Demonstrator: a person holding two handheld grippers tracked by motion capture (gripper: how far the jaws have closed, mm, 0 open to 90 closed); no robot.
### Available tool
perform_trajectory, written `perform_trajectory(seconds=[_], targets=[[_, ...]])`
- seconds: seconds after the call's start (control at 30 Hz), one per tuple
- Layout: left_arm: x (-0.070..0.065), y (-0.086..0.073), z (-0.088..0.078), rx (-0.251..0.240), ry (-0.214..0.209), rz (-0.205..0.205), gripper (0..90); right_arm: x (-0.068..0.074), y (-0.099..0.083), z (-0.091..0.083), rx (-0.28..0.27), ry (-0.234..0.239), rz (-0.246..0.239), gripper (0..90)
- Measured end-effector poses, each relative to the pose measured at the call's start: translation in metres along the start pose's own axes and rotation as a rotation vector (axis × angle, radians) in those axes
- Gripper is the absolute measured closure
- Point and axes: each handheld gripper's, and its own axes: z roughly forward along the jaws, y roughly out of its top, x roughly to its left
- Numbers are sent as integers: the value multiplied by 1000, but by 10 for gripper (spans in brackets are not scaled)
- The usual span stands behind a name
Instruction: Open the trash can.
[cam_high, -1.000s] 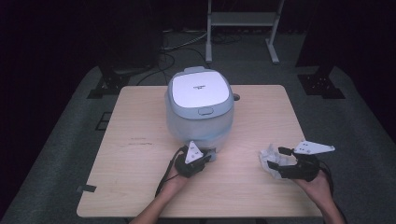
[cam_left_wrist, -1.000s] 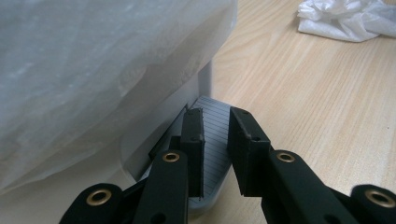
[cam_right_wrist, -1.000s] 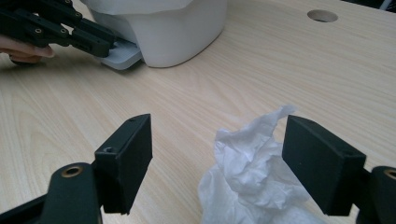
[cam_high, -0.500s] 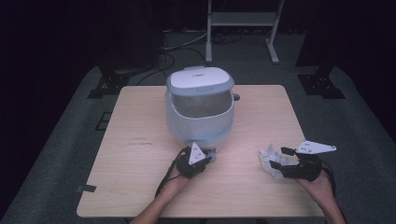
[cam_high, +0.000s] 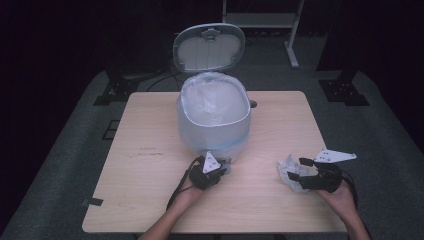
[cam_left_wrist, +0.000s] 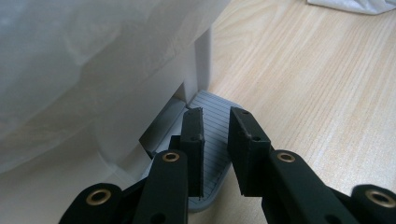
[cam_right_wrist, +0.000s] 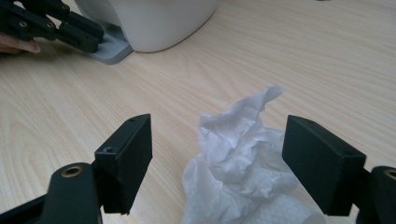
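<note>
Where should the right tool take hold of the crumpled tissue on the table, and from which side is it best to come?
Grip the raised, crumpled middle of the tissue, probably coming from above and slightly behind, as the right tool is already placed. Its open jaws stand on both sides of the wad without pressing it. The tissue lies loose on the table, and its peak stands upright, so closing across this ridge should gather enough paper.

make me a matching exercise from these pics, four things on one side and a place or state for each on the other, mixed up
Things:
1. bin lid
2. grey pedal
3. crumpled tissue
4. left hand-held gripper

Places or states:
A. lying on the table between open jaws
B. swung up and open
C. jaws nearly closed, tips on the pedal
D. flat on the table at the foot of the bin

Pairs: 1-B, 2-D, 3-A, 4-C
</note>
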Motion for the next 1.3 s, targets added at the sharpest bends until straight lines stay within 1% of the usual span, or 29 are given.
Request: perform_trajectory(seconds=[0.03, 0.07, 0.17, 0.2, 0.3, 0.33, 0.4, 0.5, 0.6, 0.63, 0.67, 0.73, 0.77, 0.8, 0.83, 0.87, 0.9, 0.97, 1.0, 1.03, 1.07, 1.1, 1.13, 1.17, 1.2, 1.3], targets=[[0, 0, 0, 0, 0, 0, 759, 0, 0, 0, 0, 0, 0, 233], [0, 0, 0, -3, 1, -1, 759, 0, 3, 2, 16, -1, -8, 233], [0, -2, 0, -10, 4, -5, 759, -1, 8, 6, 41, -4, -23, 233], [-1, -2, 0, -12, 6, -8, 759, -1, 8, 6, 41, -4, -23, 233], [-1, -2, 0, -12, 7, -9, 760, -3, 10, 9, 69, -9, -33, 233], [-1, -2, 0, -11, 8, -9, 759, -5, 10, 11, 87, -13, -28, 233], [-1, -2, 0, -13, 8, -9, 759, -7, 10, 12, 91, -16, -32, 233], [-1, -2, 0, -14, 10, -10, 759, -15, 7, 18, 121, -24, -8, 242], [-2, -2, 0, -14, 12, -11, 759, -18, 5, 22, 133, -22, 0, 250], [-2, -2, 0, -12, 13, -10, 759, -19, 4, 24, 136, -19, 2, 273], [-2, -2, 0, -12, 13, -10, 759, -19, 3, 26, 145, -7, 4, 317], [-2, -2, 0, -12, 13, -10, 759, -19, 2, 28, 147, -5, 2, 324], [-2, -2, 0, -13, 13, -10, 759, -18, 2, 29, 152, -7, -1, 349], [-2, -2, 0, -13, 14, -11, 759, -17, 3, 31, 159, -3, -13, 408], [-2, -2, 0, -11, 15, -11, 759, -16, 3, 31, 160, -5, -14, 428], [-2, -2, 0, -11, 15, -11, 759, -16, 4, 31, 165, -7, -16, 474], [-2, -2, 0, -13, 15, -11, 759, -16, 4, 31, 165, -7, -16, 474], [-2, -2, 0, -13, 15, -11, 759, -15, 4, 32, 180, -13, -22, 572], [-2, -2, 0, -13, 15, -11, 759, -15, 4, 32, 180, -13, -22, 572], [-2, -2, 0, -14, 15, -10, 759, -14, 5, 32, 193, -18, -27, 639], [-2, -2, 0, -14, 15, -10, 759, -14, 5, 32, 193, -18, -27, 639], [-2, -2, 0, -14, 16, -10, 759, -14, 5, 31, 199, -13, -25, 725], [-3, -2, 0, -13, 16, -10, 759, -14, 5, 31, 201, -12, -25, 725], [-3, -2, 0, -13, 18, -8, 759, -14, 5, 31, 201, -12, -25, 744], [-3, -2, 0, -13, 18, -8, 759, -15, 5, 30, 199, -8, -19, 787], [-3, -2, 0, -13, 19, -7, 759, -16, 6, 28, 193, -5, -11, 799]])
